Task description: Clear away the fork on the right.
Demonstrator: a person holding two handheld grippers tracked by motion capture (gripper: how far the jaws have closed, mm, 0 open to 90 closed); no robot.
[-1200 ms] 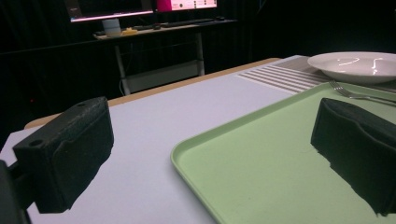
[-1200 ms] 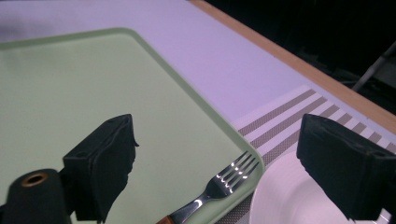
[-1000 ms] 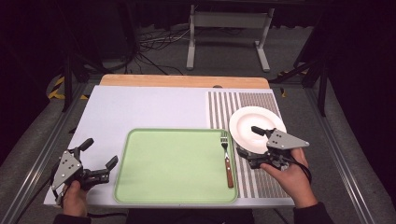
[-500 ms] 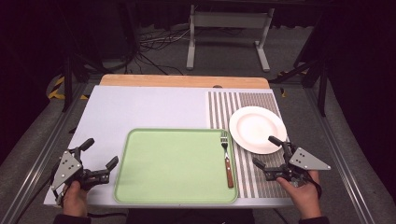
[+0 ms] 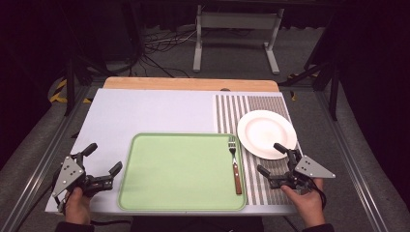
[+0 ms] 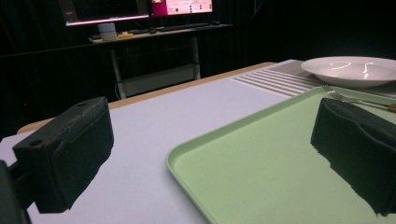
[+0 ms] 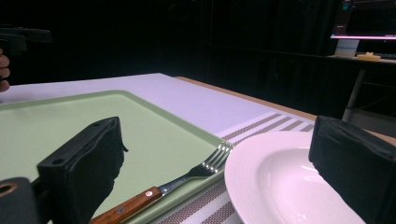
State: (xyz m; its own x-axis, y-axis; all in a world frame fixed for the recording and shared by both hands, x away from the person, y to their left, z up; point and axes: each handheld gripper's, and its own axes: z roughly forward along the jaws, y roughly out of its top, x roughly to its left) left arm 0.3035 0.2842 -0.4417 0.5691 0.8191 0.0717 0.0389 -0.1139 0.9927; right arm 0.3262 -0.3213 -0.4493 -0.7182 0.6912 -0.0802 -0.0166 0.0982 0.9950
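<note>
A white plate [image 5: 267, 133] rests on the striped placemat [image 5: 251, 108] at the right. A fork [image 5: 235, 164] with a wooden handle lies along the right side of the green tray [image 5: 179, 169]. My right gripper [image 5: 270, 158] sits low just in front of the plate, its far jaw at the plate's front rim. Its jaws have just been opening and hold nothing; in the right gripper view the fork [image 7: 187, 179] and plate [image 7: 280, 182] lie beyond them. My left gripper [image 5: 104, 157] stands open at the tray's left edge [image 6: 196, 154], with nothing between its jaws.
The white table top [image 5: 154, 111] has a wooden strip [image 5: 191, 83] at its far edge. Metal rails [image 5: 48, 145] run along both sides. A stand [image 5: 234, 29] and cables are on the floor behind the table.
My right gripper has drawn back from the plate's front rim toward the table's front right and come lower. The left gripper has stayed where it was.
</note>
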